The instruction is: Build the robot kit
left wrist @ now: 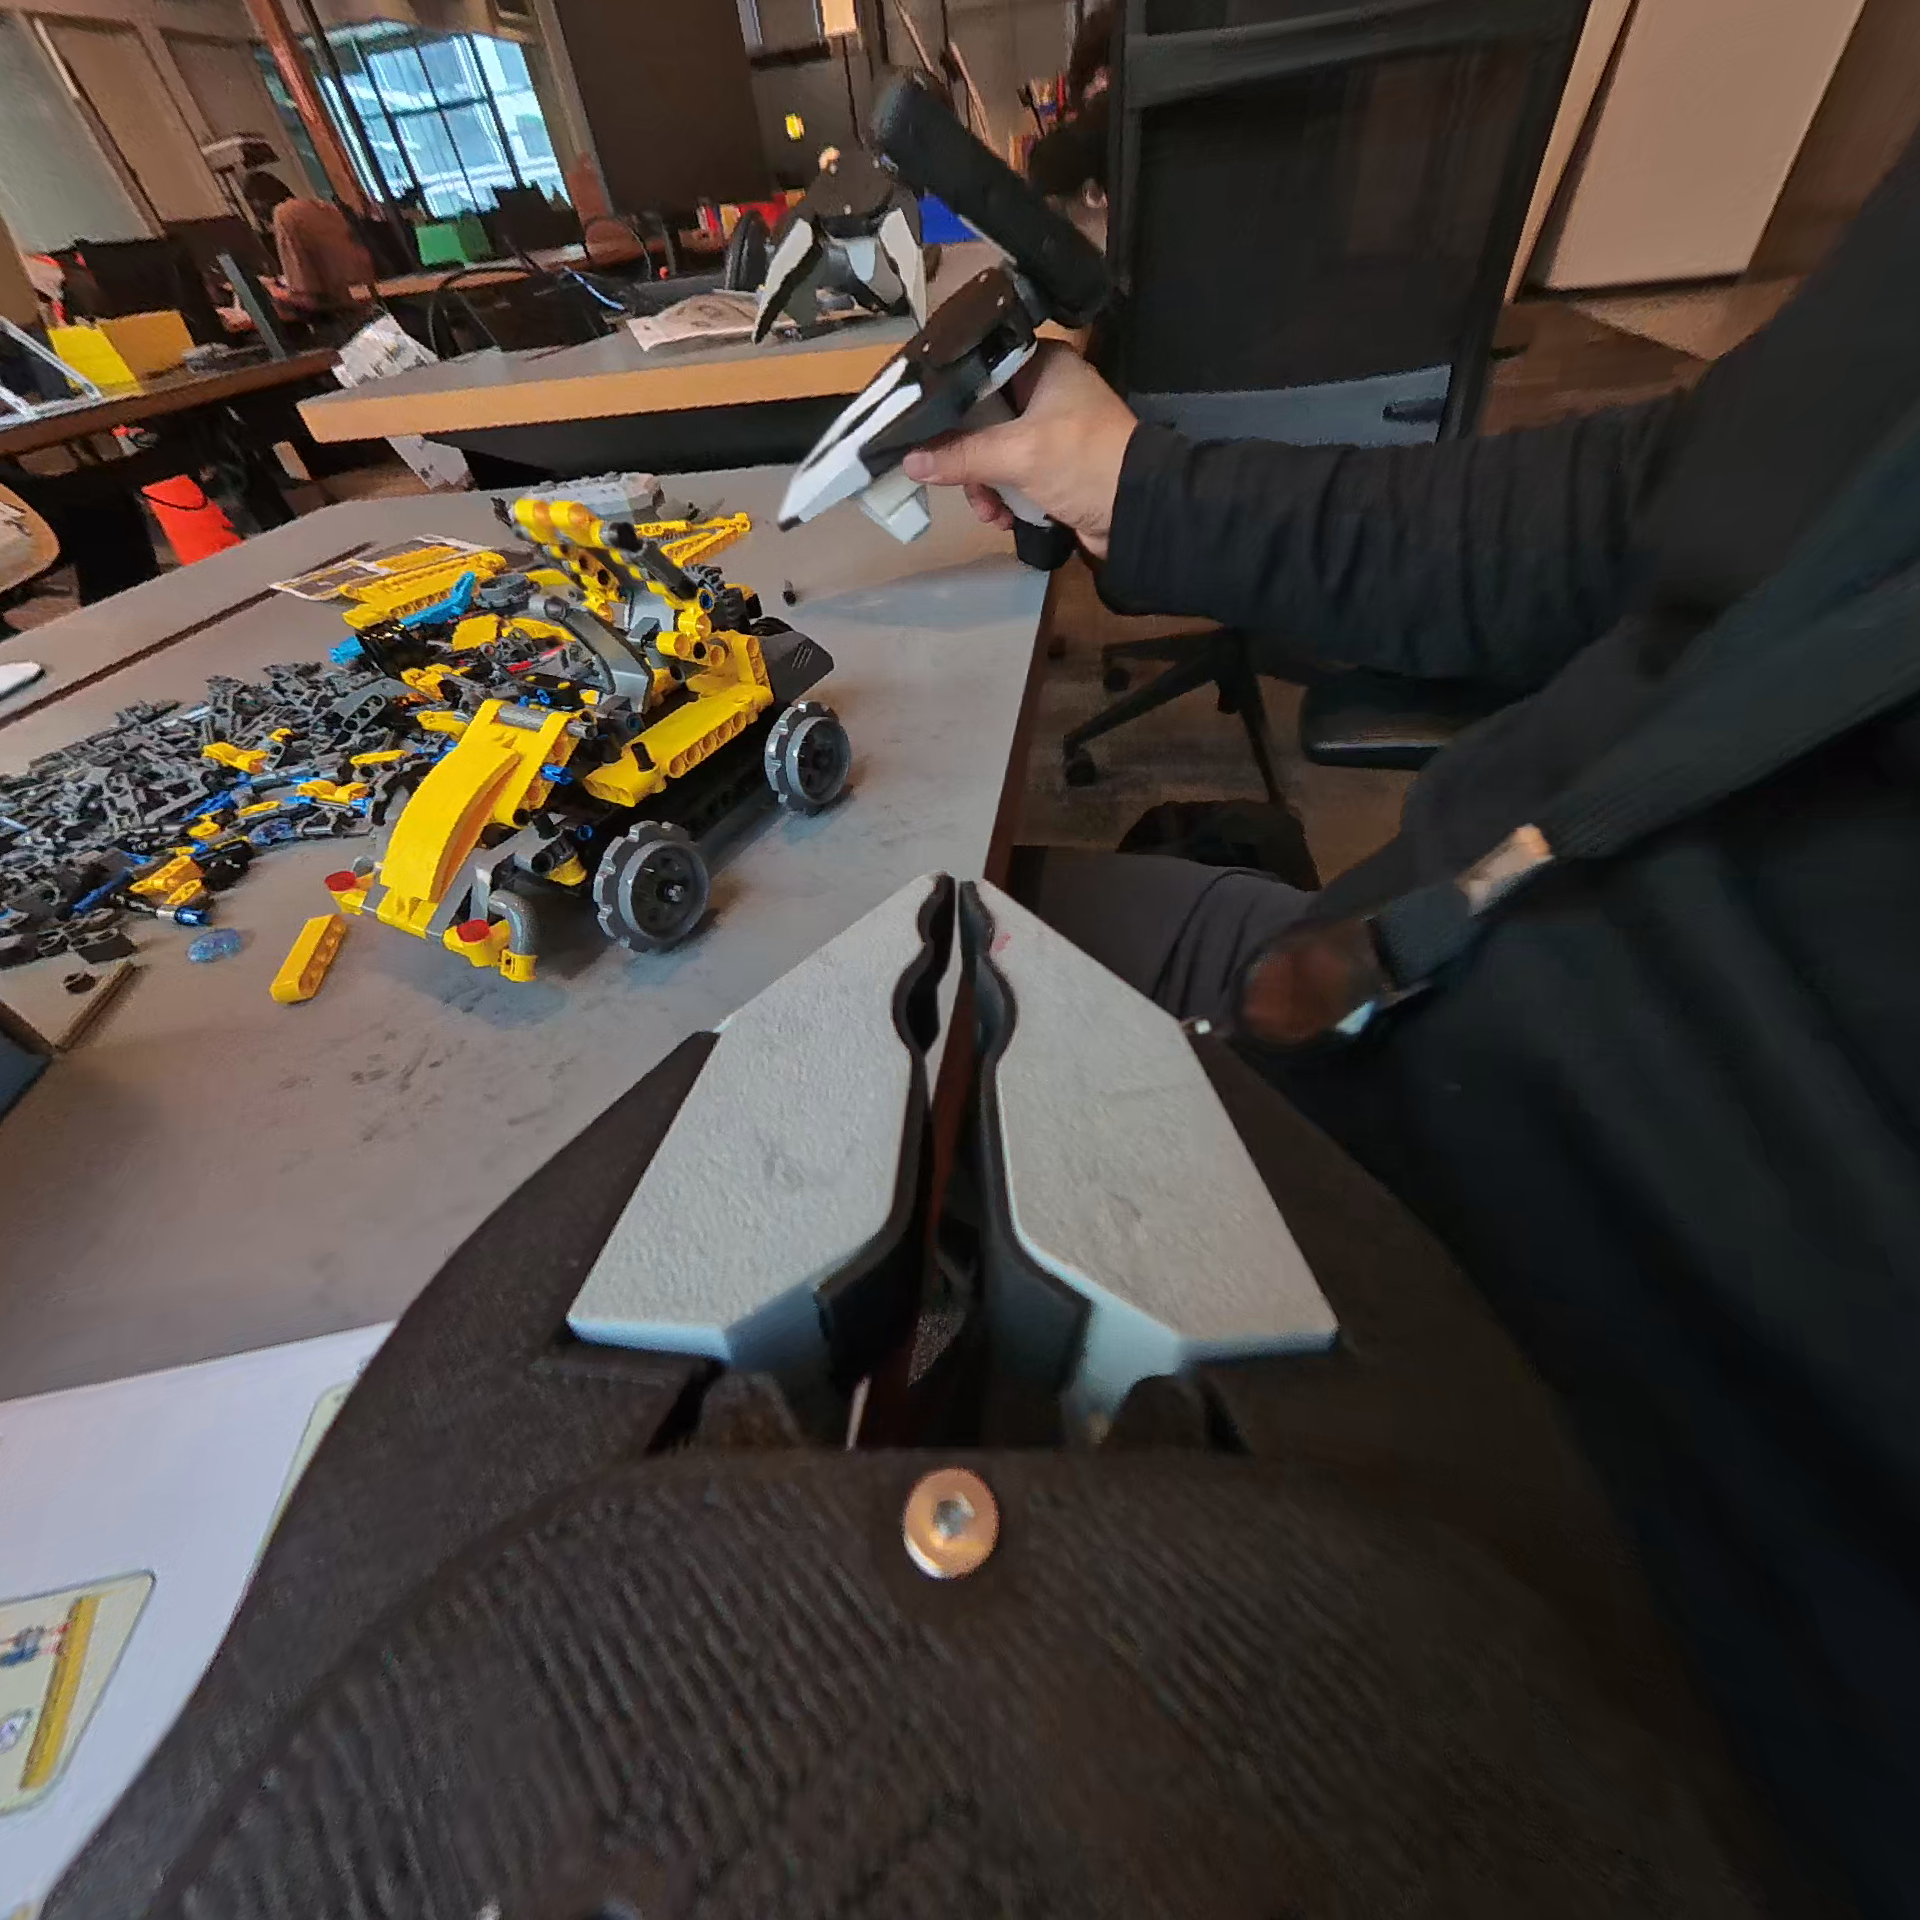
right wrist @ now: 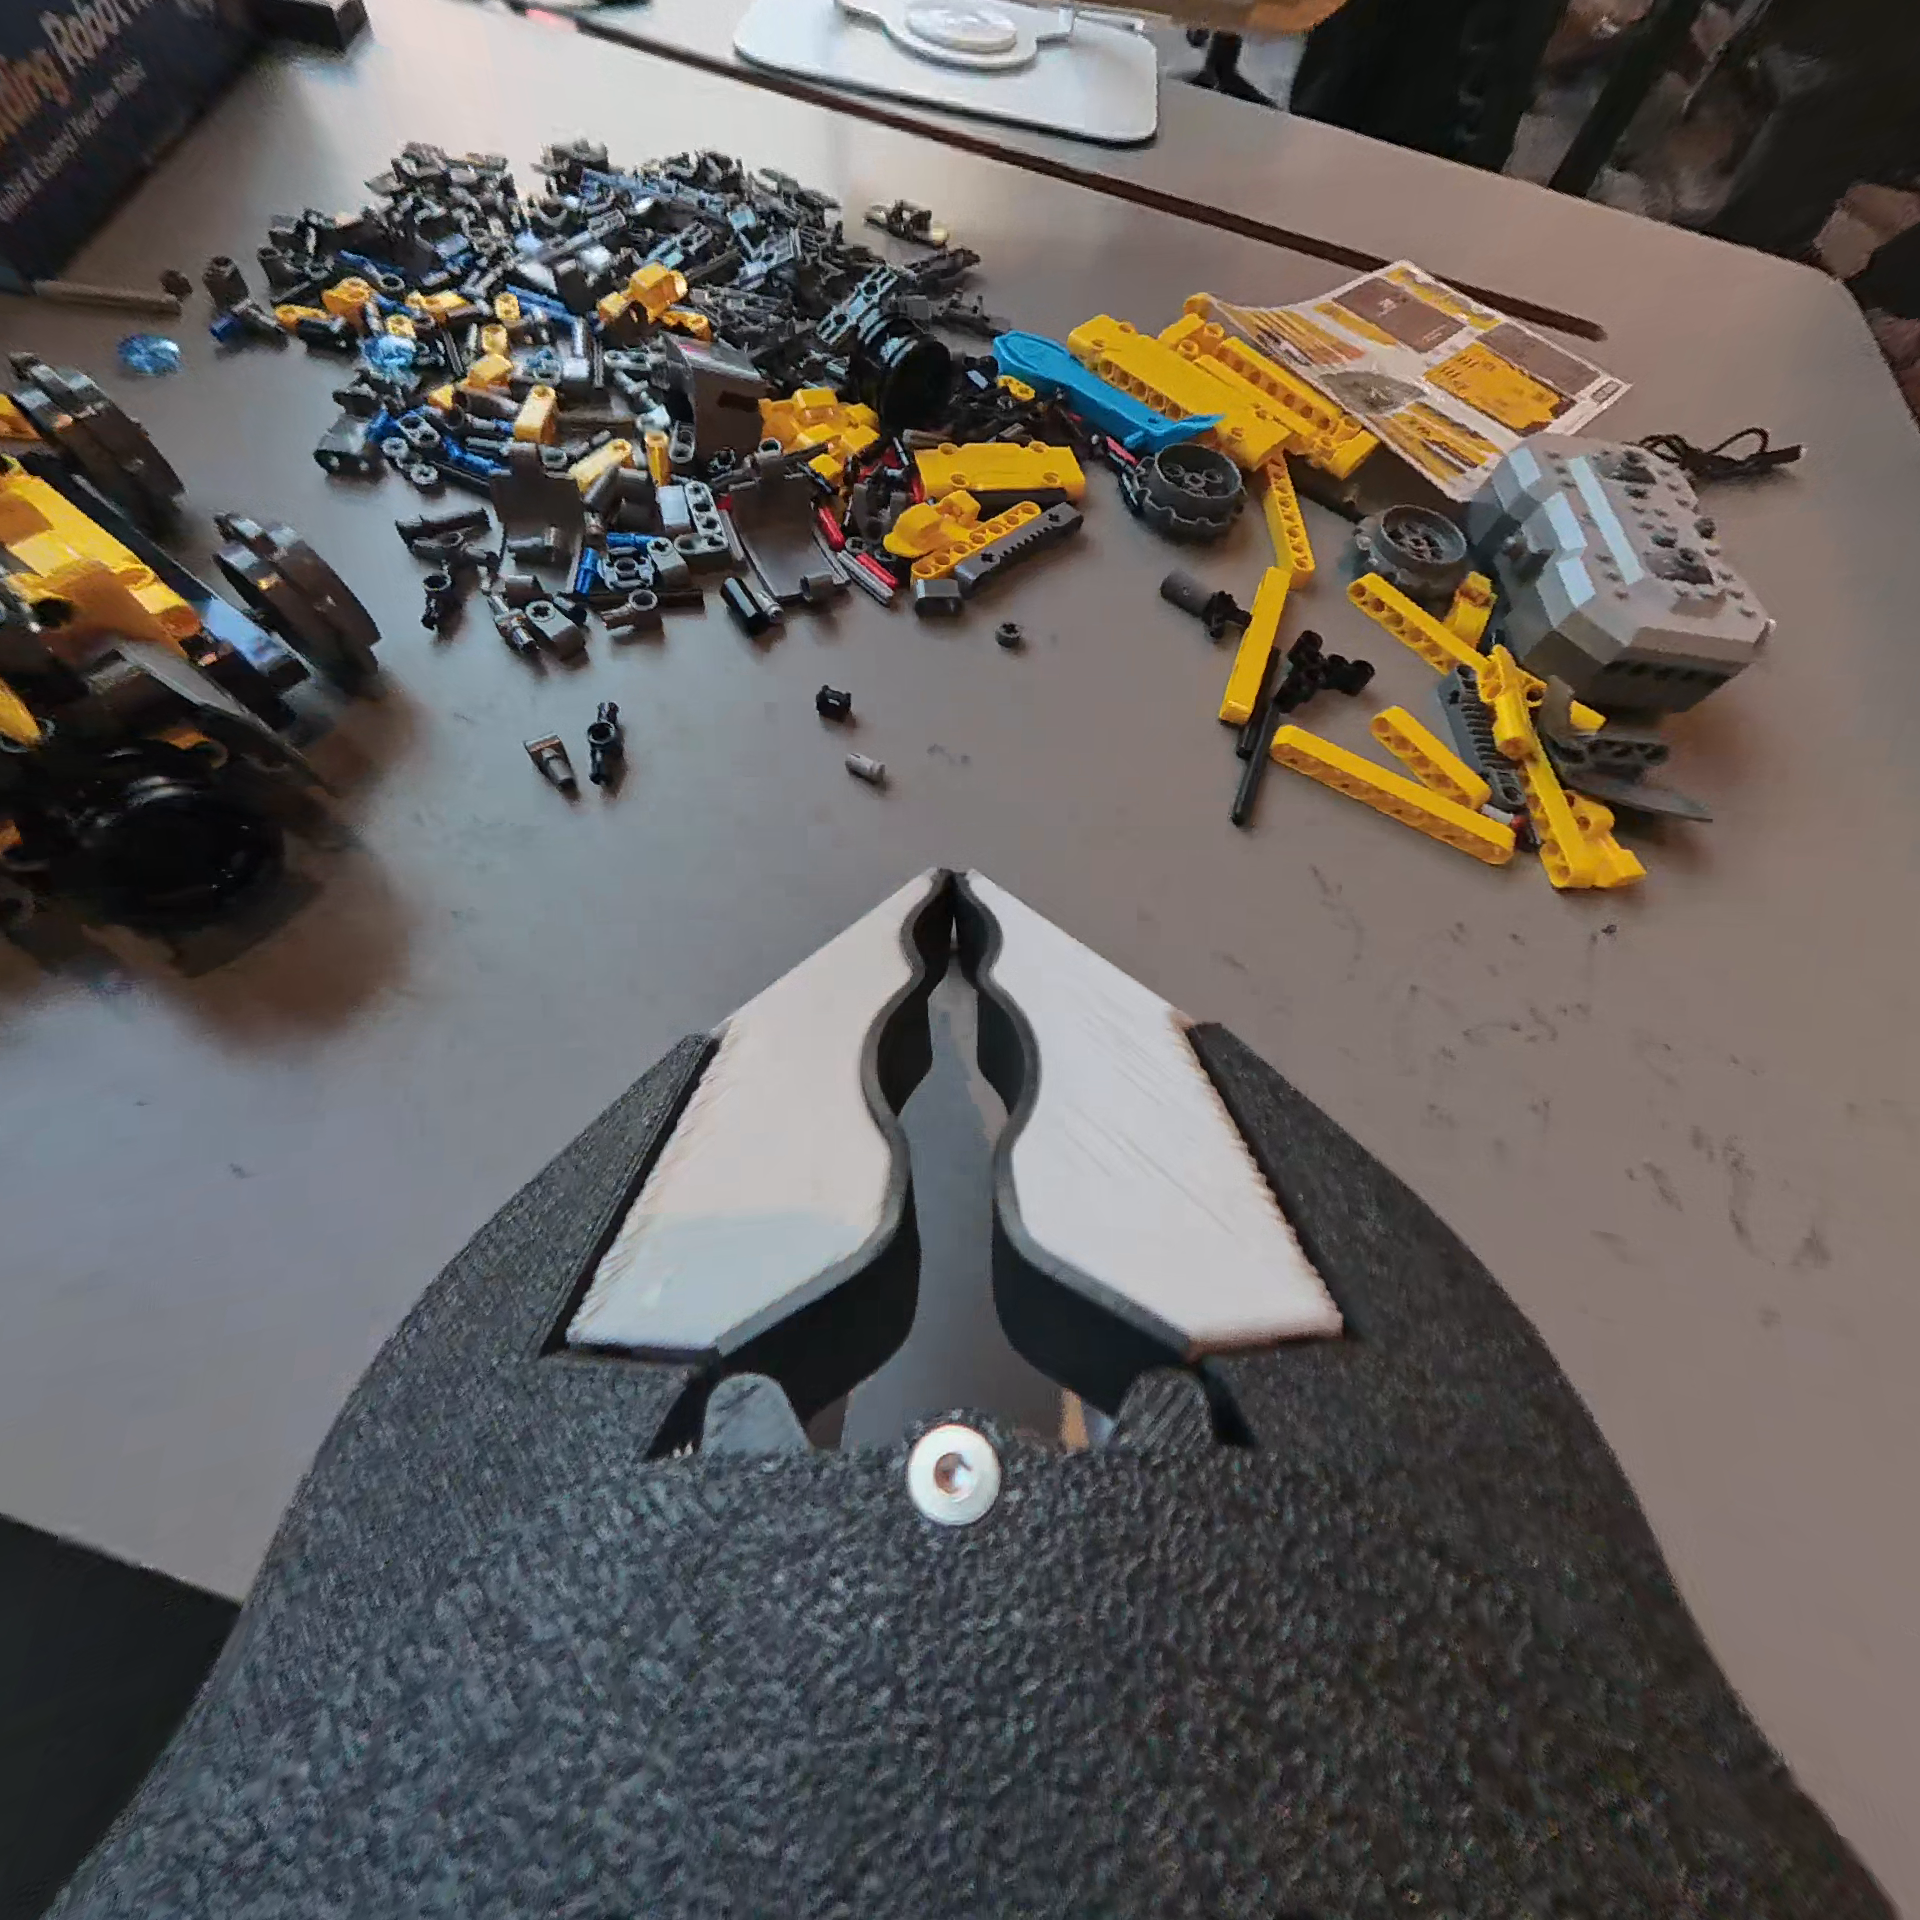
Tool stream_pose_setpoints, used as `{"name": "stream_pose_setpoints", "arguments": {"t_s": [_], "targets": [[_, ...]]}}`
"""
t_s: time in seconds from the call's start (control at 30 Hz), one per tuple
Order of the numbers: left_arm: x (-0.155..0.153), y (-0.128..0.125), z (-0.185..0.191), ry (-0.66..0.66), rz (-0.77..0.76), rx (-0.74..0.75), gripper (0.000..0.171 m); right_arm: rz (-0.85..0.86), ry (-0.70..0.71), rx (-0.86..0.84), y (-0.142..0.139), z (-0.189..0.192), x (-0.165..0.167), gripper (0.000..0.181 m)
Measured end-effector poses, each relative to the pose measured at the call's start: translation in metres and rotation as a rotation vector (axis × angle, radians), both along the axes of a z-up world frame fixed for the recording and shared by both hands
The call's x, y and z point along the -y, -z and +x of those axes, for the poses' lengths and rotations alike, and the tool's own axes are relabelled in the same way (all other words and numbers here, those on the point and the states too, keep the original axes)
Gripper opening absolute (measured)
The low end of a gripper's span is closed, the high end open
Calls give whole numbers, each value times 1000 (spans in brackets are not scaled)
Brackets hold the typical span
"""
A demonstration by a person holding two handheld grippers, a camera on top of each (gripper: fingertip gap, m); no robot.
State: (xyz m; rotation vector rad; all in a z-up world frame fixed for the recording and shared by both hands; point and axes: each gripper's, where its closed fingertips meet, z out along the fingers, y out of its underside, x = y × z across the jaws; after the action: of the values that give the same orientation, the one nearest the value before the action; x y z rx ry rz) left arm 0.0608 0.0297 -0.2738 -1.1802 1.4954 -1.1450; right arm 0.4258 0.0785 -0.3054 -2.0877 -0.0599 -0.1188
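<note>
A half-built yellow and black brick vehicle (left wrist: 582, 727) with grey wheels stands on the grey table (left wrist: 312, 1122); its edge shows at the left of the right wrist view (right wrist: 114, 665). A pile of loose black, blue and yellow parts (right wrist: 623, 395) lies beyond it. My left gripper (left wrist: 956, 894) is shut and empty, near the table's right edge, right of the vehicle. My right gripper (right wrist: 951, 883) is shut and empty above bare table, short of small loose pins (right wrist: 603, 743). It also shows in the left wrist view (left wrist: 800, 509), held in a hand above the table's far corner.
Yellow beams (right wrist: 1392, 795), a grey motor block (right wrist: 1621, 592) and a sticker sheet (right wrist: 1423, 374) lie at the right. A white instruction page (left wrist: 135, 1538) lies at the near left. A person in black (left wrist: 1558, 935) sits at the table's right edge. Office chairs and other desks stand behind. My right fingertips sit around 35 cm from my left ones.
</note>
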Motion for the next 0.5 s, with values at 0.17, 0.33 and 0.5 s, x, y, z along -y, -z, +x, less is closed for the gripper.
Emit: {"name": "stream_pose_setpoints", "arguments": {"t_s": [0.17, 0.33, 0.5], "targets": [[-3, 3, -9, 14, -71, 14, 0, -217, -66, -48, 29, 19, 14, 5], [-13, 5, -7, -43, -110, 3, 0, -266, -144, -144, 40, 13, -26, 0], [-11, 7, -6, -39, -79, -5, 0, -289, -208, -137, 41, 5, -69, 0]]}}
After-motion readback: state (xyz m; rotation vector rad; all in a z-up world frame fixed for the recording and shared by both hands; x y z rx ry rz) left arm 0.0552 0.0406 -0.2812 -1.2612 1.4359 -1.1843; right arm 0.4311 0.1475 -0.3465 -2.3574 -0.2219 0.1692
